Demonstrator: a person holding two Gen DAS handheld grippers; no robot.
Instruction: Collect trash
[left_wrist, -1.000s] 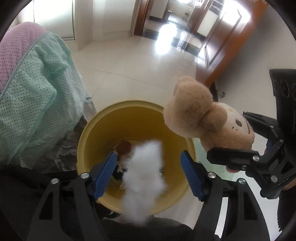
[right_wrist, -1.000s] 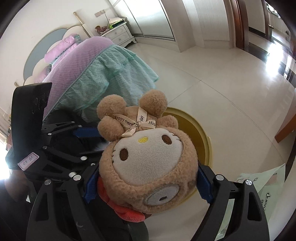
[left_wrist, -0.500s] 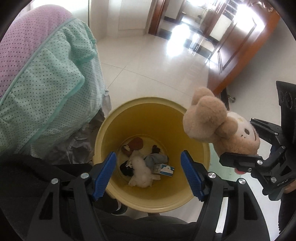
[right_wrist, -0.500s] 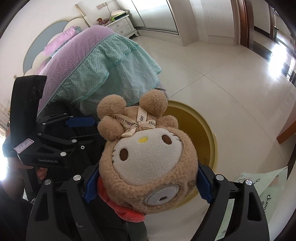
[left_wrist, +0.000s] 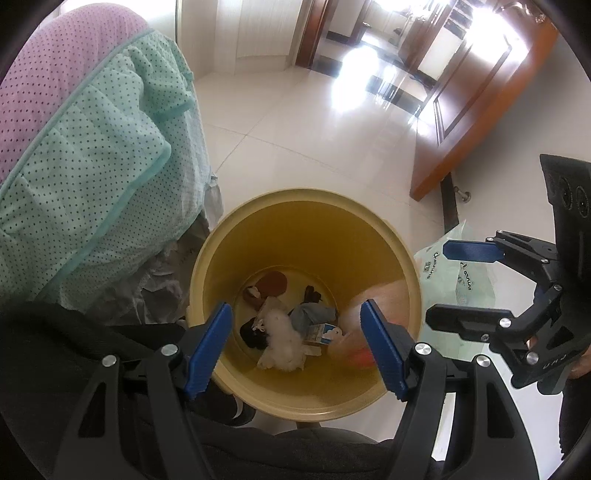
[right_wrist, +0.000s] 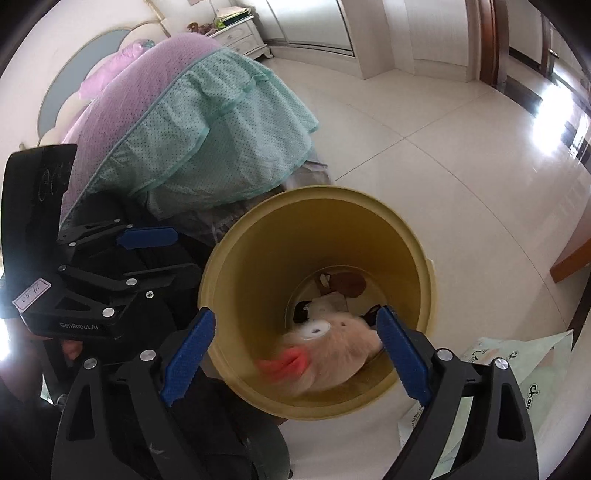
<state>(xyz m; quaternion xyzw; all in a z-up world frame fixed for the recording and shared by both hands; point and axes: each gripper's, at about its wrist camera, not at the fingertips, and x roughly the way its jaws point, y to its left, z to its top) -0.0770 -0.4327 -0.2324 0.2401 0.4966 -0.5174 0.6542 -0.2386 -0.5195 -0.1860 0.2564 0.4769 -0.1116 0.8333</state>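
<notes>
While both sets of jaws stand spread and hold nothing, the plush toy (right_wrist: 332, 347) sits blurred just ahead of and below the right gripper (right_wrist: 295, 354), inside the yellow bin (right_wrist: 413, 236), apparently mid-drop. From the left wrist view it shows only as a peach smear against the bin's right inner wall, just past the left gripper (left_wrist: 295, 343)'s right finger. Long axis of the toy: cannot tell, too blurred.

Right gripper is nearer the toy; left gripper hangs over the bin's near rim, mouth straight ahead and below.

Bin contents at the bottom, ahead of the left jaws: white fluffy wad (left_wrist: 282, 341), small blue-and-white carton (left_wrist: 323, 332), grey-blue scrap (left_wrist: 312, 314), brown round piece (left_wrist: 273, 284), a couple of dark bits.

Outward from the jaws: pale green plastic bag (left_wrist: 458, 273) on the floor right of the bin, touching or just beside it, near the right gripper. My guess is it's the next pickup, right hand better placed. Bed (left_wrist: 92, 155) with green dotted skirt lies left of the bin.
</notes>
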